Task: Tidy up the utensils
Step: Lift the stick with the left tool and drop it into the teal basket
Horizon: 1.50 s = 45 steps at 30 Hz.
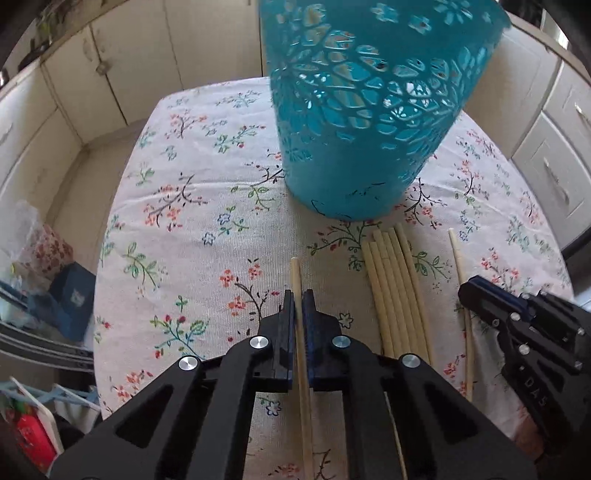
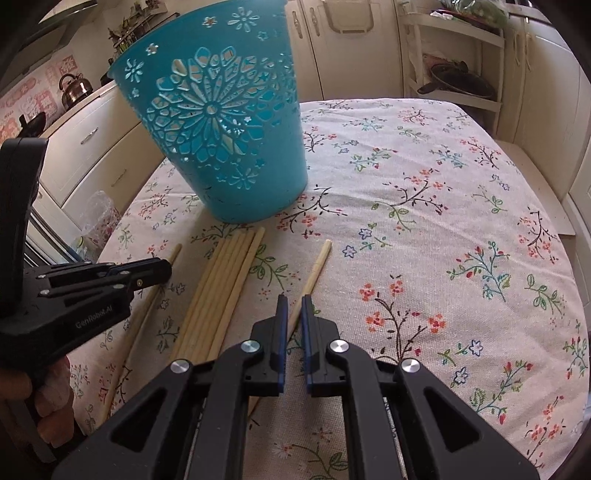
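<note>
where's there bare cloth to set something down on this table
Free: the wide stretch of tablecloth right of the blue basket and the right tool. Crowded: the strip before the basket, with the chopstick bundle, two loose chopsticks and the left tool.

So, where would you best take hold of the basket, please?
The basket stands upright, and its flared body looks far too wide for the jaws. So pinch the rim from above, with one finger inside the wall and one outside.

Turquoise flower-cutout basket [image 2: 221, 129], floral tablecloth [image 2: 424, 240], pale chopsticks [image 2: 221, 295].
</note>
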Motion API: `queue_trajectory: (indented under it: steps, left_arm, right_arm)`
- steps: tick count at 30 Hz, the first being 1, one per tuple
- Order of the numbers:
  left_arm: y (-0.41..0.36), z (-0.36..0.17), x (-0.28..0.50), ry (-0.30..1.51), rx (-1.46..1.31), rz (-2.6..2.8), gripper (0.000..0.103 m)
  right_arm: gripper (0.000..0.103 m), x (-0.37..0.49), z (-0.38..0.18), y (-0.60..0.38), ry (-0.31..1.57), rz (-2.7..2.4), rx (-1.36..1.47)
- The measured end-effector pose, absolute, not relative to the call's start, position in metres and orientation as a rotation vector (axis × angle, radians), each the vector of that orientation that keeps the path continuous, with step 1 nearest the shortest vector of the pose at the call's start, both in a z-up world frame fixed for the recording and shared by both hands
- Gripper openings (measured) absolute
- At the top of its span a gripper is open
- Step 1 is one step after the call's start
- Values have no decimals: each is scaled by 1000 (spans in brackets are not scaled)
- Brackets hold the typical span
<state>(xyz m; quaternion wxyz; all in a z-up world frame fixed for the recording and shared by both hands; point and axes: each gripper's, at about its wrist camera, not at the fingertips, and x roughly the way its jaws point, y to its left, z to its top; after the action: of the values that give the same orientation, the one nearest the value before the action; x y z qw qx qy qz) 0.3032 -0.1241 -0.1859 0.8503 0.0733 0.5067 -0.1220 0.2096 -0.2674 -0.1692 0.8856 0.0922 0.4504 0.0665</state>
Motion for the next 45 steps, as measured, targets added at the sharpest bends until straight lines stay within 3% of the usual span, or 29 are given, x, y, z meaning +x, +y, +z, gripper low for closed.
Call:
queue_trajectory:
  steps: [12,22,34,45]
  left_arm:
    - [-77,-150,266,885,-91,-379,4]
    - [-54,-54,255,632,-252,-477,4]
    - [-75,30,299,424,-319,-472,4]
    - [-100,50,360,267,-360,-345,4]
  right_arm:
    - [9,208,-171,-265,906,133,178]
    - [13,208,-172,-267,897,141,192]
    - [18,208,-172,-265,894,153,184]
    - [21,208,-172,-264,893,159,186]
